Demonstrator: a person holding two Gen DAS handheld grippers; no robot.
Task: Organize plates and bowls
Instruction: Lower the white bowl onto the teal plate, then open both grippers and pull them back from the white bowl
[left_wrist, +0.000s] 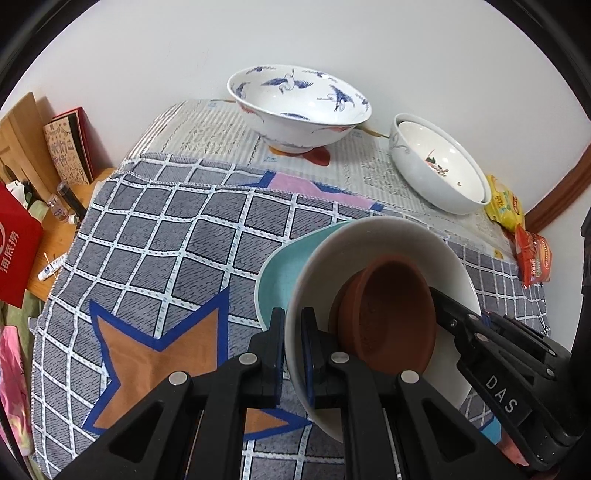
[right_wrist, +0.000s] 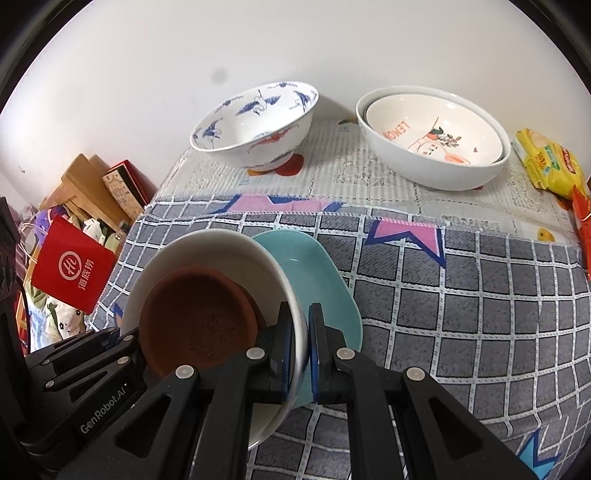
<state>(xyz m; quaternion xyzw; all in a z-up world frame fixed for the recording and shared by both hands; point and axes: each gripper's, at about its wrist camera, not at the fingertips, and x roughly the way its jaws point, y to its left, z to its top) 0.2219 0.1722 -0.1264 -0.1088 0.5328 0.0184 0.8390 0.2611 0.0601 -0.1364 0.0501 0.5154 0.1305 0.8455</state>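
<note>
Left gripper (left_wrist: 293, 354): I have its two fingers pinched on the rim of the white bowl (left_wrist: 388, 240), one finger outside the wall, one inside.
Right gripper (right_wrist: 301, 347): I have it clamped on the opposite rim of the same white bowl (right_wrist: 207, 240), again one finger on each side of the wall.
White bowl: held between both grippers near the table's front edge, tilted; I cannot tell whether its base touches the cloth.
Brown dish (left_wrist: 391, 314): lies inside the white bowl, leaning against its inner wall; seen from the right wrist as a dark round saucer (right_wrist: 199, 321).
Teal plate (left_wrist: 284, 273): directly under and behind the white bowl, resting on the checked cloth (left_wrist: 166, 236); its far rim shows past the bowl (right_wrist: 314, 266).
Checked cloth: grey squares with star shapes, covering the front part of the table.
Striped pale mat (left_wrist: 207, 129): covers the back part of the table.
Crane bowl (left_wrist: 299, 107): blue bird pattern, upright at the back edge, left of centre.
Nested white bowls (left_wrist: 439, 162): back right corner, a smaller printed bowl (right_wrist: 432, 136) sitting inside a larger one.
Snack packets (left_wrist: 502, 203): yellow and red, at the right edge beside the nested bowls.
Red bag (right_wrist: 72, 267): off the table's left side, among clutter.
</note>
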